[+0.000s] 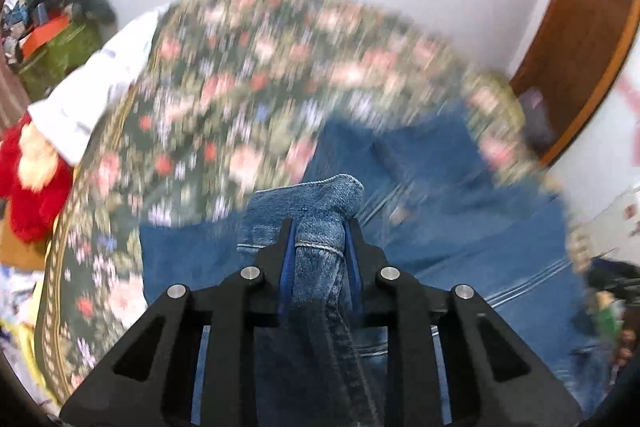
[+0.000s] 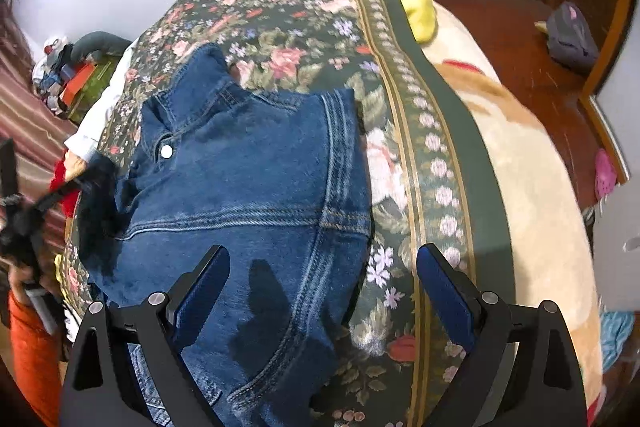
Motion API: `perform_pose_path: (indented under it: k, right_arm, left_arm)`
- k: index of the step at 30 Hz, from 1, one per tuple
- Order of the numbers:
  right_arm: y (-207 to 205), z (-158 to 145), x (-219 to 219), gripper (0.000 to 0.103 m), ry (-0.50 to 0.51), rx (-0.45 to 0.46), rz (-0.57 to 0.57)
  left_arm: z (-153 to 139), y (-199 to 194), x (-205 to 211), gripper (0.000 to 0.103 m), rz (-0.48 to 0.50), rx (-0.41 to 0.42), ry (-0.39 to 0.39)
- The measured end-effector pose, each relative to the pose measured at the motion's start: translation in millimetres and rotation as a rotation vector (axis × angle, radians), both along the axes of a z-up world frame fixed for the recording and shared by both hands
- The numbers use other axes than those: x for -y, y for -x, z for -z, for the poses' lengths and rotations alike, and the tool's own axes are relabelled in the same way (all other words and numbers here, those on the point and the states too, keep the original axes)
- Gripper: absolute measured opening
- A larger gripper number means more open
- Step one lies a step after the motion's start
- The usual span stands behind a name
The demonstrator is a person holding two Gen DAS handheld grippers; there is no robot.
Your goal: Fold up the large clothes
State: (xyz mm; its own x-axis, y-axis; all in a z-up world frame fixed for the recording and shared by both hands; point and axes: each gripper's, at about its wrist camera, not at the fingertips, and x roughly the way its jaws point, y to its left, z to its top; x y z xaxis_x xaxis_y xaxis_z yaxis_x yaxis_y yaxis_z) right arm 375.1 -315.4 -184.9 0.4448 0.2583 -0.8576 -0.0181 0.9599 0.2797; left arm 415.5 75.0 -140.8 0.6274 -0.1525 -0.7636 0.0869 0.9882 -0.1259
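1. The left gripper (image 1: 320,227) has its jaws clamped on a bunched fold of the denim jacket (image 1: 320,203); the cloth fills the space between the blue pads and a rolled hem stands up past the fingertips
2. From that pinched fold, more of the denim hangs down through the middle of the left gripper toward the camera
3. The denim jacket (image 2: 248,179) lies spread on the floral bedspread (image 2: 280,27) of a bed, collar end away from the camera, with one white snap button (image 2: 166,151) showing near its left edge
4. The right gripper (image 2: 322,267) hovers over the near part of the jacket with its jaws wide apart and nothing between them; the left finger is above denim, the right finger above the bedspread's flowered border
5. The left wrist view is blurred, so the bedspread pattern there smears
6. A cream blanket (image 2: 540,187) lies beside the bedspread on the right, and a yellow pillow (image 2: 418,3) sits at the far end
7. A red plush toy (image 1: 28,187) lies at the bed's left edge
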Motion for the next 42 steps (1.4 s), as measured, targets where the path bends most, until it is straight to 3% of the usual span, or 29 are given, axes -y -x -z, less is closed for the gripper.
perform_pose_path:
  k: [4, 7, 11, 17, 19, 21, 22, 27, 29, 32, 35, 38, 42]
  right_arm:
    - [-6.7, -0.4, -7.8, 0.094, 0.022, 0.008, -0.020]
    - [-12.5, 11.4, -15.2, 0.094, 0.031, -0.024, -0.031]
    - [-15.5, 32.8, -25.3, 0.094, 0.050, -0.073, -0.040]
    - [-15.8, 34.9, -21.9, 0.094, 0.026, -0.078, -0.033]
    - [-15.1, 33.9, -23.3, 0.094, 0.039, -0.079, -0.033]
    - [-14.7, 32.9, -23.7, 0.094, 0.047, -0.081, -0.030]
    - [-14.4, 32.2, -23.8, 0.094, 0.048, -0.083, -0.027]
    - [-11.8, 27.2, -22.6, 0.094, 0.045, -0.088, -0.025]
    - [-9.8, 21.3, -23.4, 0.094, 0.057, -0.076, -0.032]
    - [-6.5, 7.0, -22.7, 0.094, 0.071, -0.040, -0.045]
    - [-3.8, -9.4, -17.8, 0.094, 0.049, 0.001, -0.035]
    - [-2.6, -18.1, -10.9, 0.094, 0.017, 0.014, -0.021]
    - [-1.0, -15.9, -3.2, 0.094, 0.021, 0.005, -0.009]
  left_arm:
    - [-29.9, 12.6, -31.3, 0.024, 0.020, 0.101, 0.092]
    - [-21.0, 19.6, -54.0, 0.024, -0.006, 0.081, 0.055]
    - [15.0, 32.6, -81.3, 0.024, -0.052, -0.019, -0.048]
    - [75.1, 57.7, -114.8, 0.024, -0.090, -0.222, -0.142]
    - [84.6, 67.2, -121.5, 0.024, -0.101, -0.272, -0.143]
    - [80.8, 78.6, -125.1, 0.025, -0.096, -0.271, -0.128]
    - [76.2, 84.2, -126.0, 0.026, -0.096, -0.262, -0.128]
    - [25.3, 101.4, -114.9, 0.060, -0.083, -0.117, -0.155]
    - [9.6, 100.0, -110.0, 0.065, -0.077, -0.072, -0.171]
    - [-1.3, 90.1, -102.6, 0.083, -0.065, -0.029, -0.179]
    - [13.4, 75.4, -96.6, 0.086, -0.064, -0.047, -0.199]
    - [52.8, 63.0, -94.4, 0.086, -0.085, -0.160, -0.251]
    - [94.0, 73.8, -108.6, 0.086, -0.135, -0.259, -0.214]
